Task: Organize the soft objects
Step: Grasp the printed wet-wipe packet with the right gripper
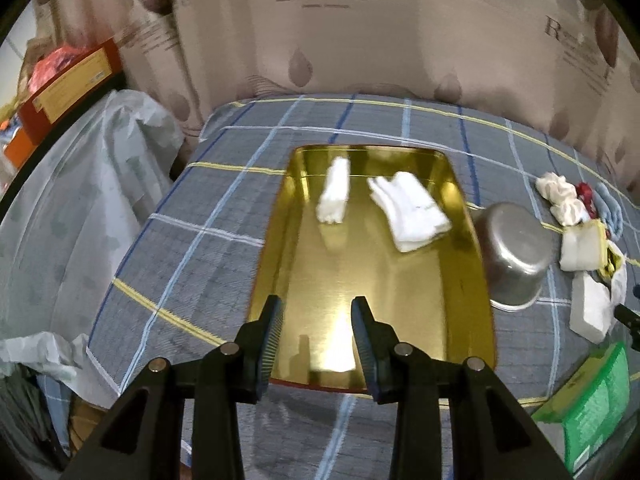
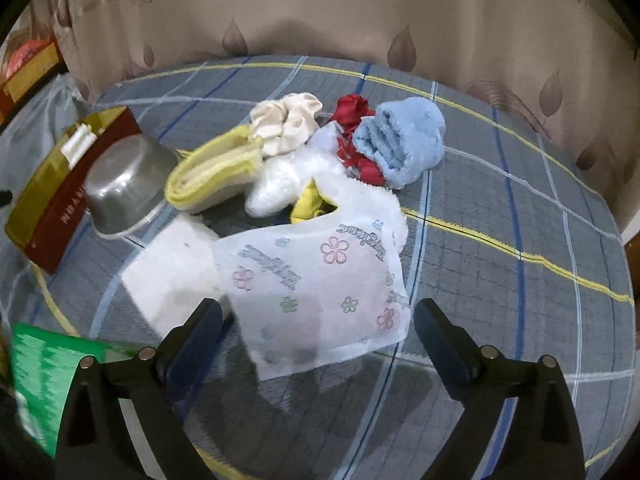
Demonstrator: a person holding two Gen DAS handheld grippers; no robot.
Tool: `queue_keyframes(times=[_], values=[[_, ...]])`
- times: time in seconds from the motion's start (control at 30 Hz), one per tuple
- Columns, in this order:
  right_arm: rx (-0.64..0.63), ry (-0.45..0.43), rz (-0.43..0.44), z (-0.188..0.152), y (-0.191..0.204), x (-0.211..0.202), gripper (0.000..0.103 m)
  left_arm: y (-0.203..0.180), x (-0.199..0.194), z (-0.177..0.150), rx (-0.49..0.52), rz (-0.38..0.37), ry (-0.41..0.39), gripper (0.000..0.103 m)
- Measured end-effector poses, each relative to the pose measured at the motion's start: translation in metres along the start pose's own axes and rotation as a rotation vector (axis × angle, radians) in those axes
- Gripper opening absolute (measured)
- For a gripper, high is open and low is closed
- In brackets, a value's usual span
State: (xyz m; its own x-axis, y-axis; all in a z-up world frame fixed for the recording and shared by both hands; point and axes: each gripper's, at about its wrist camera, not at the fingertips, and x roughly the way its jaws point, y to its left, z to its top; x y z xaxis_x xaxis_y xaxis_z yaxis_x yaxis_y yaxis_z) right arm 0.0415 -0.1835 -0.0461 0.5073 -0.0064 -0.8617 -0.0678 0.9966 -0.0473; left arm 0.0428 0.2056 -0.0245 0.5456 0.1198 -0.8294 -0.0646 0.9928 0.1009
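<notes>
Left wrist view first: left gripper [image 1: 318, 336] hanging over the near end of the gold tray [image 1: 476, 240], fingers [image 1: 272, 332] partly apart with nothing between them. Tray resting on a grey plaid-covered bed [image 1: 200, 208]. Inside, toward the far end, a rolled white cloth [image 1: 334, 192] and just right of it a pair of white gloves [image 1: 412, 212], apart from each other. Upturned steel pot [image 1: 516, 252] touching the tray's right rim. Further right, a heap of soft things at the picture's edge: cream scrunchie [image 1: 560, 196], white foam blocks [image 1: 588, 308], bits of red and blue. Green packet [image 1: 596, 392] at lower right. Patterned curtain [image 1: 360, 40] behind.

Right wrist view next: right gripper [image 2: 318, 344] low over the heap, fingers [image 2: 440, 332] spread wide, empty, straddling the near edge of a white flowered plastic bag [image 2: 320, 292] without pressing it. Beyond the bag, a folded yellow-edged cloth [image 2: 212, 176], cream scrunchie [image 2: 286, 124], red scrunchie [image 2: 352, 112] and rolled blue towel [image 2: 400, 140], all bunched together. Steel pot [image 2: 124, 188] leaning against the tray [image 2: 52, 216] at left.
</notes>
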Motion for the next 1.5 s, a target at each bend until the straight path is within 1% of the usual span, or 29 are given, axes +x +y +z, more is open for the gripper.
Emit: queue_keyframes(times=[0.03,0.17,0.23,0.27,0.3,0.37,0.4,0.47,0.6,0.67,0.7,0.8,0.87,0.9,1.0,1.07,1.13,1.23,1.27,1.3,1.33,1.37,1.4,1.43,1.5], values=[[-0.008,-0.002,-0.015,0.0,0.0,0.004,0.095,-0.003,0.0,0.0,0.008,0.0,0.0,0.036],[-0.012,-0.024,-0.022,0.0,-0.002,0.01,0.095,-0.026,-0.002,0.003,0.057,-0.029,0.012,0.036],[-0.01,-0.037,-0.018,0.001,-0.004,0.014,0.092,-0.038,-0.003,0.004,0.074,-0.046,0.018,0.036],[-0.005,-0.044,-0.017,0.001,-0.005,0.015,0.088,-0.045,-0.003,0.005,0.088,-0.057,0.019,0.036],[-0.003,-0.051,-0.012,0.0,-0.005,0.016,0.085,-0.051,-0.004,0.005,0.098,-0.062,0.02,0.036],[-0.009,-0.055,-0.009,-0.001,-0.004,0.018,0.074,-0.065,-0.005,0.007,0.125,-0.079,0.025,0.036],[-0.01,-0.058,-0.012,-0.002,-0.004,0.019,0.071,-0.071,-0.005,0.007,0.134,-0.092,0.028,0.036],[-0.011,-0.062,-0.027,-0.004,-0.005,0.02,0.062,-0.084,-0.006,0.009,0.154,-0.114,0.035,0.036],[0.013,-0.064,-0.006,-0.01,-0.011,0.02,0.054,-0.108,-0.007,0.01,0.191,-0.148,0.045,0.036],[0.029,-0.07,0.003,-0.014,-0.014,0.019,0.047,-0.12,-0.009,0.009,0.217,-0.159,0.042,0.036],[0.04,-0.069,0.013,-0.016,-0.016,0.018,0.047,-0.127,-0.011,0.009,0.232,-0.161,0.038,0.036],[0.069,-0.07,0.026,-0.021,-0.021,0.012,0.041,-0.138,-0.013,0.01,0.254,-0.173,0.04,0.036],[0.088,-0.07,0.046,-0.026,-0.025,0.007,0.035,-0.144,-0.013,0.01,0.258,-0.188,0.047,0.036],[0.094,-0.068,0.055,-0.027,-0.026,0.005,0.033,-0.146,-0.014,0.009,0.26,-0.188,0.047,0.036],[0.1,-0.062,0.047,-0.033,-0.03,-0.002,0.027,-0.153,-0.014,0.009,0.276,-0.185,0.045,0.036],[0.111,-0.076,0.021,-0.036,-0.034,-0.007,0.019,-0.158,-0.015,0.008,0.285,-0.192,0.048,0.036],[0.13,-0.078,0.007,-0.038,-0.041,-0.011,0.016,-0.162,-0.016,0.008,0.291,-0.196,0.05,0.036],[0.171,-0.065,-0.019,-0.04,-0.058,-0.015,0.016,-0.171,-0.017,0.008,0.304,-0.206,0.047,0.036],[0.172,-0.056,-0.024,-0.041,-0.061,-0.015,0.021,-0.173,-0.018,0.008,0.309,-0.212,0.047,0.036],[0.178,-0.05,-0.008,-0.042,-0.064,-0.015,0.025,-0.176,-0.017,0.008,0.313,-0.217,0.049,0.036],[0.201,-0.053,0.024,-0.043,-0.067,-0.016,0.046,-0.178,-0.017,0.008,0.315,-0.221,0.052,0.036],[0.232,-0.064,0.053,-0.044,-0.07,-0.017,0.076,-0.182,-0.018,0.008,0.321,-0.228,0.055,0.036],[0.247,-0.076,0.062,-0.044,-0.071,-0.018,0.086,-0.185,-0.018,0.007,0.328,-0.23,0.054,0.036],[0.246,-0.099,0.052,-0.043,-0.068,-0.021,0.089,-0.187,-0.018,0.007,0.334,-0.227,0.052,0.036],[0.201,-0.134,0.039,-0.041,-0.058,-0.026,0.09,-0.192,-0.02,0.007,0.346,-0.224,0.049,0.036]])
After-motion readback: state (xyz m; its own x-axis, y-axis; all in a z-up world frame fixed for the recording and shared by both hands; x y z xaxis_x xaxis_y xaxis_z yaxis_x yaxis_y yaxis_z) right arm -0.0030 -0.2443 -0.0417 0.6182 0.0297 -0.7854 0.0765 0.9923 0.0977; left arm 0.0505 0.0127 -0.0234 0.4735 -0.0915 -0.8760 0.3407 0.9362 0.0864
